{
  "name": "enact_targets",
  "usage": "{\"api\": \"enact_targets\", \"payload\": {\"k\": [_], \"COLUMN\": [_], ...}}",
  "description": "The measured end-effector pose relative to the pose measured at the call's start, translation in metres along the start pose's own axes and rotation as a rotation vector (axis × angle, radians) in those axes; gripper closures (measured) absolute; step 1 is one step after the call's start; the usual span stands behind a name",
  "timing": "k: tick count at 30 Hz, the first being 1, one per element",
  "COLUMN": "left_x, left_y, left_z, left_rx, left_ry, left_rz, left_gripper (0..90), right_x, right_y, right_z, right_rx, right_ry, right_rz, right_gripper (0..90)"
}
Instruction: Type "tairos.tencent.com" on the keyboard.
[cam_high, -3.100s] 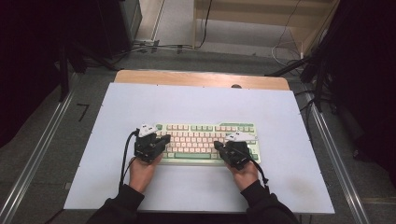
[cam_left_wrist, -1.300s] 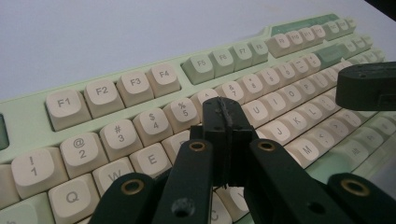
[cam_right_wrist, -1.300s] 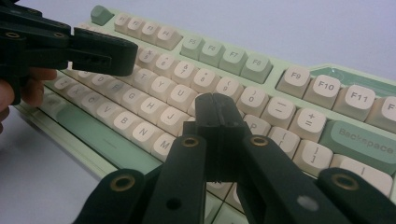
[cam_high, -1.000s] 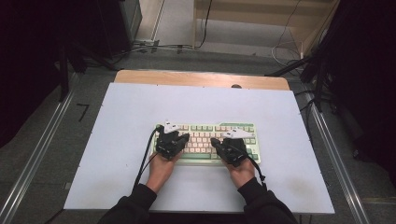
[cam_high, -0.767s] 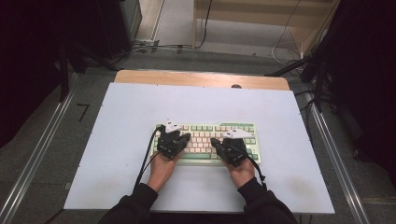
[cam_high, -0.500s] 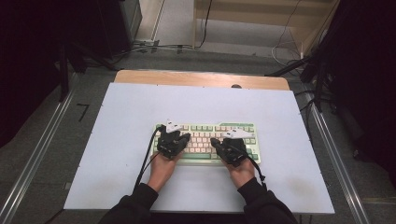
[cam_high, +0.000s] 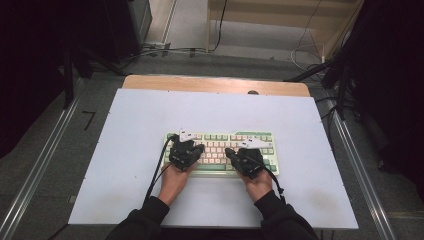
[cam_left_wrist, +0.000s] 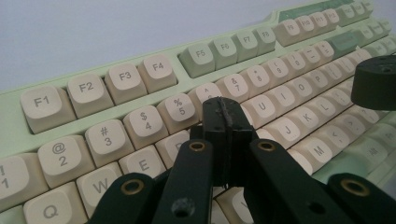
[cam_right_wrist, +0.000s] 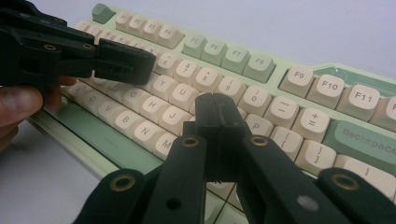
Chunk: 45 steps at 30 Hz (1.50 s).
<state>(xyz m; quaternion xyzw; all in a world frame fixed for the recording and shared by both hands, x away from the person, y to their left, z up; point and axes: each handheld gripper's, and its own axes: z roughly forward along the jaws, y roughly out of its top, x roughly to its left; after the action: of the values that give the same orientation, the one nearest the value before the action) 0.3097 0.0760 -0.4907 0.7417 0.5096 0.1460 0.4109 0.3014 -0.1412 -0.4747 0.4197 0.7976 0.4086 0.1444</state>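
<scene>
Nearest, the person's two hands rest at the front edge of the pale green keyboard with cream keycaps (cam_high: 220, 152). The left gripper (cam_left_wrist: 225, 119) has its black jaws pressed together, empty, over the left letter keys. The right gripper (cam_right_wrist: 215, 114) is likewise closed on nothing, over the right letter keys. The keyboard lies flat near the middle of the white rectangular table top (cam_high: 140, 125), long axis running left to right, function row on the far side. Bare table surrounds it on every side.
</scene>
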Motion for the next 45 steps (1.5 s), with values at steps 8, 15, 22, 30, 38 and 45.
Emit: {"api": "enact_targets", "payload": {"k": [8, 15, 22, 30, 38, 45], "left_x": [0.003, 0.009, 0.015, 0.023, 0.026, 0.027], "left_y": [0.003, 0.003, 0.0, -0.003, -0.005, -0.006], "left_z": [-0.01, -0.02, -0.025, -0.028, -0.026, -0.024], "left_rx": [-0.046, -0.065, -0.064, -0.06, -0.046, -0.034], "left_ry": [-0.009, -0.005, 0.007, 0.029, 0.037, 0.046], "left_rz": [-0.016, -0.023, -0.033, -0.043, -0.044, -0.045], "left_gripper": [90.0, 90.0, 90.0, 90.0, 90.0, 90.0], "right_x": [0.0, -0.001, 0.0, 0.0, 0.0, 0.0], "right_y": [0.0, 0.0, 0.0, 0.0, 0.0, 0.001], "right_z": [0.0, -0.001, -0.001, -0.001, -0.001, -0.002], "right_rx": [-0.001, -0.005, -0.004, -0.004, -0.006, -0.007], "right_ry": [0.0, 0.0, -0.001, 0.0, 0.001, 0.002], "right_rz": [0.002, -0.002, -0.001, -0.001, 0.0, 0.001], "right_gripper": [88.0, 88.0, 88.0, 88.0, 88.0, 88.0]}}
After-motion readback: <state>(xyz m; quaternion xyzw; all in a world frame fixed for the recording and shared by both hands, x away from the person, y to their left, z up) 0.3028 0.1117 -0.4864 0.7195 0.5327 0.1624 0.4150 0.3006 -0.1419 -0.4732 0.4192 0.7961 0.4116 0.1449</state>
